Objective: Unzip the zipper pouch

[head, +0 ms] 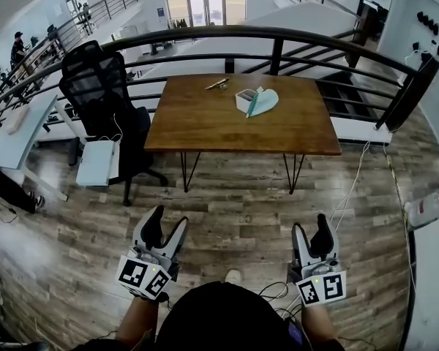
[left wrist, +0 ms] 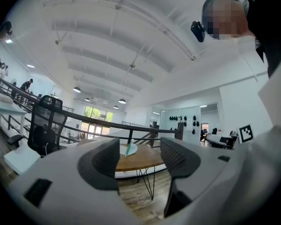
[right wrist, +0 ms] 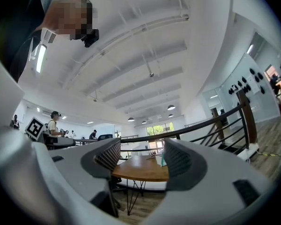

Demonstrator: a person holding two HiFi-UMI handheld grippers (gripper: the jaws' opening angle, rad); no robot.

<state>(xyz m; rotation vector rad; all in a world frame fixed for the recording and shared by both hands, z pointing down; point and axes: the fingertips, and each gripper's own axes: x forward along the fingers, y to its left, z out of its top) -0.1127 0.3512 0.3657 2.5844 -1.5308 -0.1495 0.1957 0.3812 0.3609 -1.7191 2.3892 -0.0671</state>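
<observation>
Zipper pouch (head: 263, 101) is lying on a rectangular wooden table (head: 205, 126), well ahead of both grippers and a little toward the right gripper's side. It is showing as a pale, soft, rounded shape with a teal strip running along it. At this range the frames are not showing whether the zip is shut.

The left gripper (head: 167, 225) is being held low and roughly level. Its two jaws are standing wide apart, gripping nothing. Its ribbed dark grey pads (left wrist: 107, 162) are facing each other across the gap, set in smooth pale grey shells. In the left gripper view the far-off pouch is showing in that gap, close to the left jaw's edge.

The right gripper (head: 312, 229) is standing just as wide, jaws parted and empty, and is pointing toward the same table. In the right gripper view the pouch is peeking out at the inner edge of the right-hand jaw.

A grey-brown plank floor (head: 241, 210) is stretching from the grippers to the table, which is standing on thin black hairpin legs (head: 186, 170). Ahead of the left gripper and off to its left, a black mesh office chair (head: 102, 86) is standing beside the table. Beyond the table, a curved black metal railing (head: 276, 55) is running across. A thin white cable (head: 351, 189) is trailing over the planks ahead of the right gripper.
</observation>
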